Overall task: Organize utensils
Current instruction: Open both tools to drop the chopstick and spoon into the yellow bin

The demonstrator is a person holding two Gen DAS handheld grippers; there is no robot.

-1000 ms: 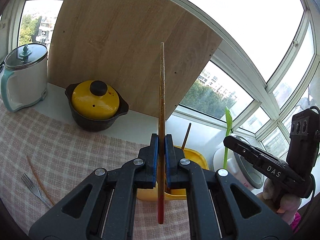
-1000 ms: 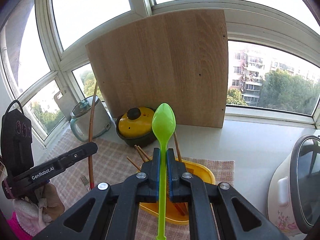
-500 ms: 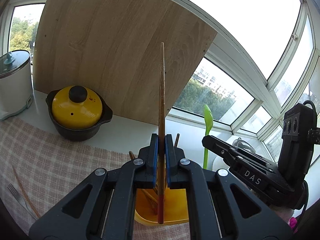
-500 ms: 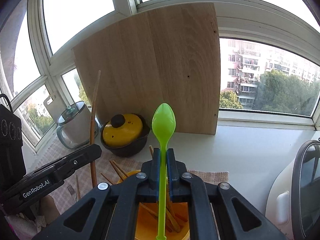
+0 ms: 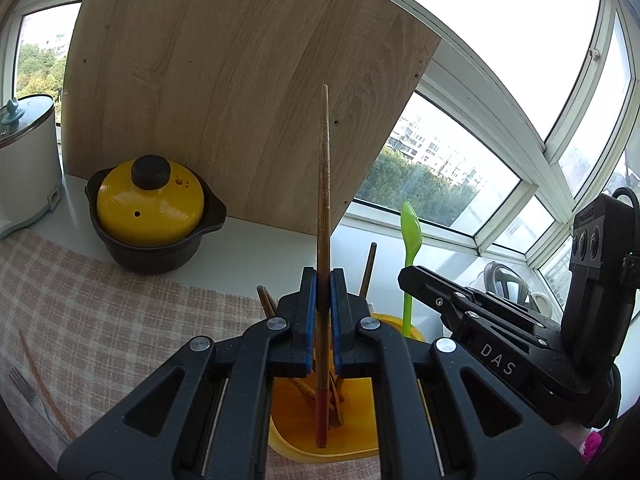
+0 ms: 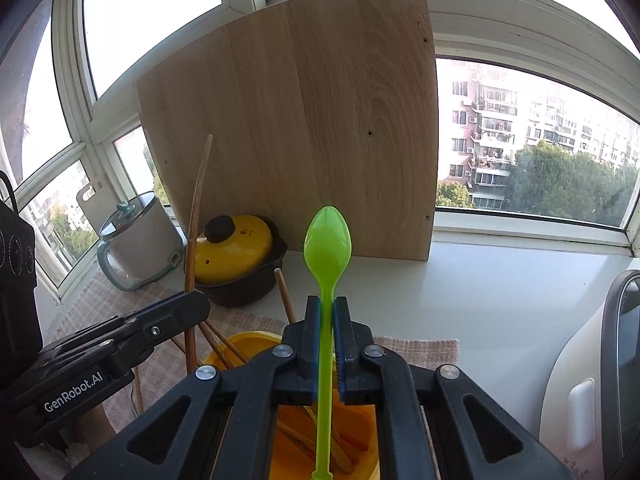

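While 1 gripper clamps 1 chopstick, the other clamps 1 green spoon.

R hand-held gripper clamps green spoon upright over yellow holder w/ chopsticks.

The utensil holder stands on the cloth near its far edge, with several chopsticks in it (they lean out toward the rear left). Behind the cloth, the lidded pot sits on the sill against the foot of the wooden board, which leans on the window, and the kettle stands left of the pot. A fork lies on the cloth's near left part.
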